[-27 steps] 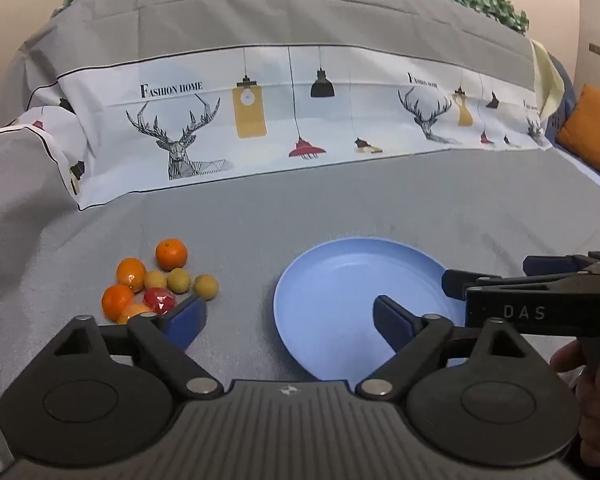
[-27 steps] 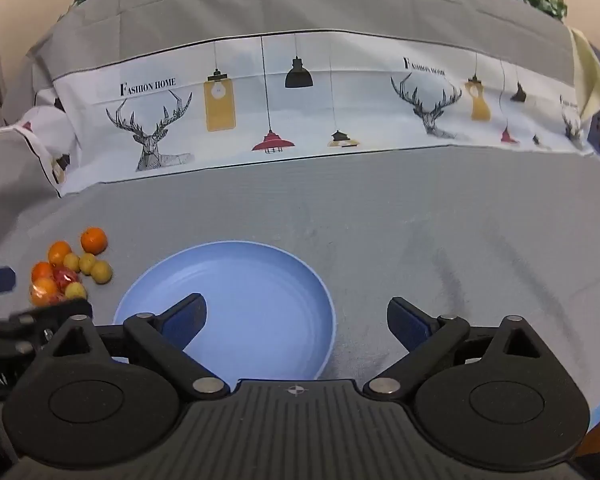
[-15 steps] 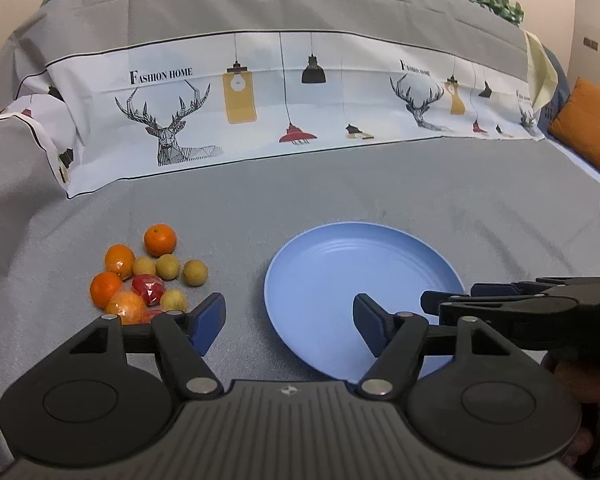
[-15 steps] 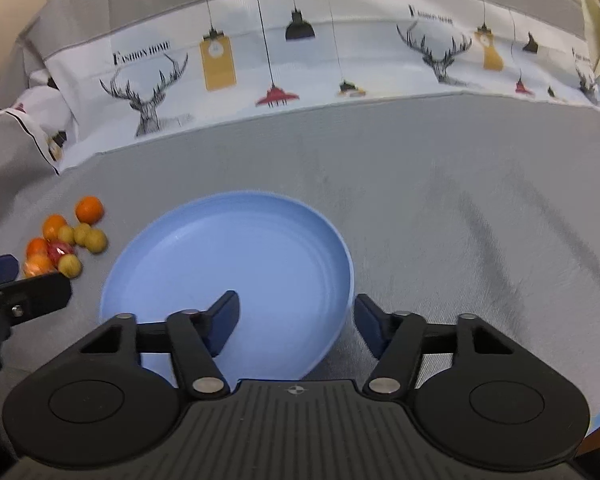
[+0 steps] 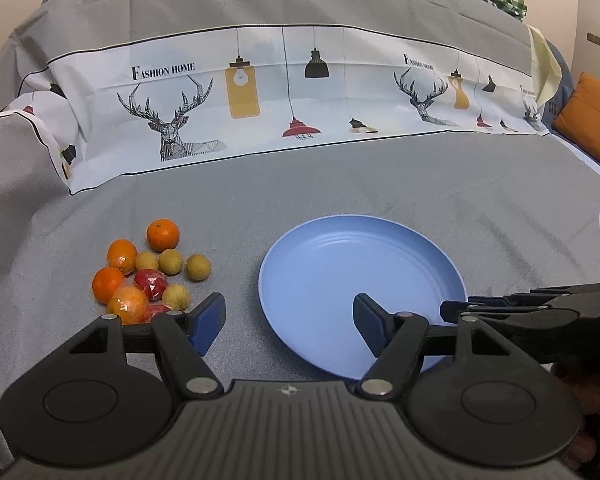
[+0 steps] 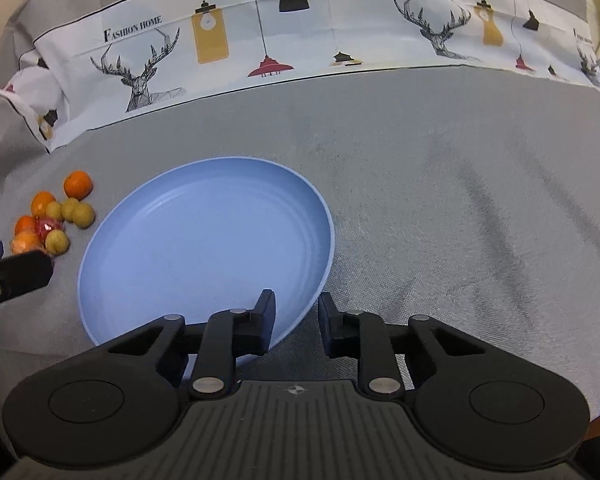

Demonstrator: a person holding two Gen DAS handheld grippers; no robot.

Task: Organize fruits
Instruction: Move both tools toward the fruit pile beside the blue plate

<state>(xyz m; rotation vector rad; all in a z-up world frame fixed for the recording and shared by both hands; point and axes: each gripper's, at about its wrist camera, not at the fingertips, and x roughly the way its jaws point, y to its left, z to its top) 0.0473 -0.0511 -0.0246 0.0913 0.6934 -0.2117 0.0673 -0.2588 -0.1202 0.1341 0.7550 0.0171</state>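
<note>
Orange cushion (image 5: 592, 120) in the left wrist view only

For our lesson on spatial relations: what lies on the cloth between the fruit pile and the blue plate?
Nothing: in both wrist views only bare grey cloth separates the fruit pile from the blue plate.

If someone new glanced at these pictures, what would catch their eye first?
Probably the empty blue plate in the middle of the grey cloth, then the bright heap of oranges and small fruits to its left. Behind both hangs a white banner with deer and lamps.
</note>
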